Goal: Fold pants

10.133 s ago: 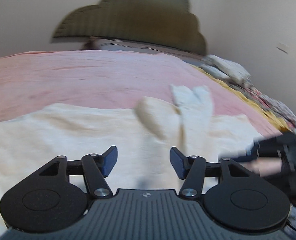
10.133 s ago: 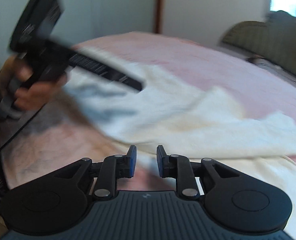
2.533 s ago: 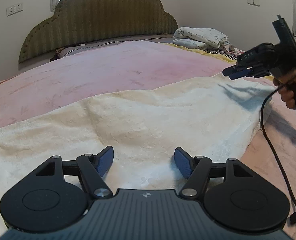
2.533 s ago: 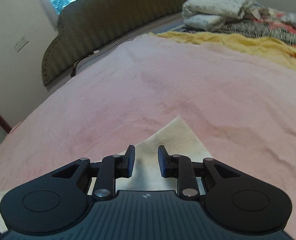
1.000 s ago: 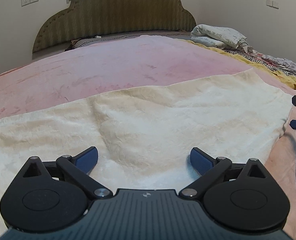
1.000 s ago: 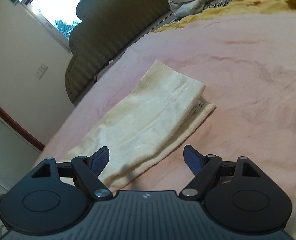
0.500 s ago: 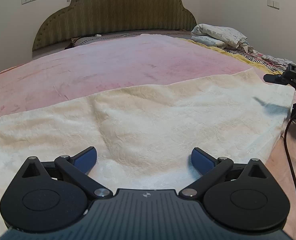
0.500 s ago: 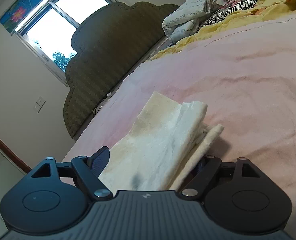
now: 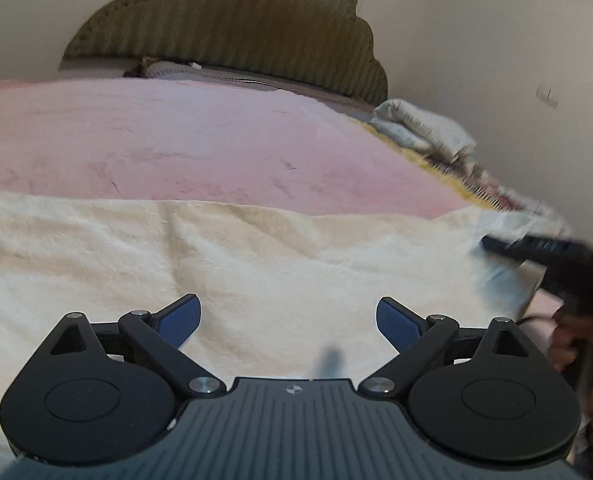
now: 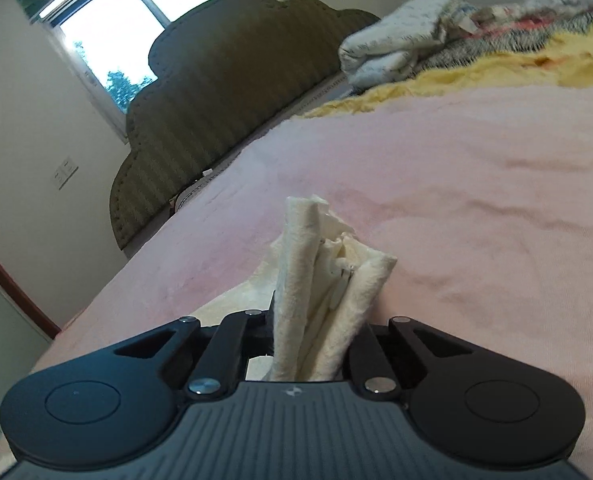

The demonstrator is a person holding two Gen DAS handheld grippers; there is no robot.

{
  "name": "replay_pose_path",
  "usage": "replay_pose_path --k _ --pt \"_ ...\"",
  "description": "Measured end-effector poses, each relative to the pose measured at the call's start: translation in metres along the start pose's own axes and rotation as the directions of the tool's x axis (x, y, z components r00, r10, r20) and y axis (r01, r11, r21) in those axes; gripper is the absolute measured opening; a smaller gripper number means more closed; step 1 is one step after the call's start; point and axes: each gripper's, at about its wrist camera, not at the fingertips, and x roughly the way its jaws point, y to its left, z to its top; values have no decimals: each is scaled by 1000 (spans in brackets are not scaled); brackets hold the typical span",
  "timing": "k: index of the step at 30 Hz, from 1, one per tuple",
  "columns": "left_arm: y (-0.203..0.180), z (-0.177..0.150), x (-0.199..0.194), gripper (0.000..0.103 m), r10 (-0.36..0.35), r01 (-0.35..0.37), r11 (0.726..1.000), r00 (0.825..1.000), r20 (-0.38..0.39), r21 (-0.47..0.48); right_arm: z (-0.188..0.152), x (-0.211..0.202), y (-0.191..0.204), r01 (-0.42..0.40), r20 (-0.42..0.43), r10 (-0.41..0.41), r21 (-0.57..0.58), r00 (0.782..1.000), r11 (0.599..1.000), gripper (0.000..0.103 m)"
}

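On pink bed (image 10: 476,184) — right gripper (image 10: 314,332) clamps pants (image 10: 324,280) | left gripper (image 9: 288,320) closing

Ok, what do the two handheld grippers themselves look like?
Both match: the left gripper and right gripper have a ribbed dark grey body with a small logo, black linkage arms with silver pivots and round black discs on either side. The left's jaws carry blue pads. A black cable trails from the right one.

Your left gripper (image 9: 288,320) hangs low over the cream pants (image 9: 256,264), jaws wide but closing, nothing between the pads. Pants lie spread across the pink blanket (image 9: 176,148). At right, blurred, your right gripper (image 9: 536,246) sits at the pants' far end w/ your hand (image 9: 568,340) below it. Green headboard (image 9: 224,20) behind.
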Motion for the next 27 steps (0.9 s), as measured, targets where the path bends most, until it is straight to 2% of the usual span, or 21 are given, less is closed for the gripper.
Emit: replay_pose_path --k 1,2,4,6,7,9,11,14,16,18,19,20,21,23,26,27 --pt "5 5 0 97 -67 66 995 998 -5 -79 1 -3 11 -5 9 5 -59 1000 998 9" --pt "10 10 2 97 -141 137 977 990 -14 -163 0 -5 24 -7 16 10 -127 1000 992 9" --pt "18 17 10 97 -291 268 908 956 -26 -321 -4 -11 53 -12 30 20 -270 999 963 9" --pt "21 23 19 100 -398 353 833 917 -18 -427 -13 -15 80 -18 38 36 -397 999 917 9" --pt "20 25 24 101 -440 386 802 898 -12 -457 -19 -17 94 -28 34 49 -456 998 890 9" --pt "16 29 30 102 -493 431 758 870 4 -489 -32 -19 115 -54 17 75 -541 997 840 9" --pt "12 29 35 103 -513 448 739 858 11 -503 -50 -24 137 -79 0 102 -636 995 767 9" --pt "14 24 42 103 -506 436 730 862 12 -526 -86 -34 170 -110 -32 142 -802 989 588 9" --pt "18 19 45 102 -483 410 736 876 7 -539 -112 -39 186 -116 -49 153 -879 987 463 9" --pt "25 15 48 97 -457 377 727 889 5 -574 -127 -41 194 -111 -52 154 -908 987 403 9" --pt "28 12 51 87 -448 360 718 894 0 -596 -132 -41 197 -108 -52 153 -917 987 385 9" --pt "33 12 54 70 -445 345 705 896 -7 -620 -136 -40 198 -103 -50 150 -921 987 375 9" --pt "37 10 58 62 -443 328 694 896 -21 -641 -139 -40 199 -99 -47 148 -925 988 367 9" --pt "41 8 61 36 -419 297 693 908 -31 -657 -142 -41 199 -100 -49 145 -926 988 364 9" --pt "41 11 55 16 -366 283 739 931 -11 -611 -142 -40 200 -109 -60 142 -924 988 367 9" --pt "39 13 50 13 -340 276 769 940 -3 -576 -142 -40 201 -115 -68 138 -923 988 366 9"
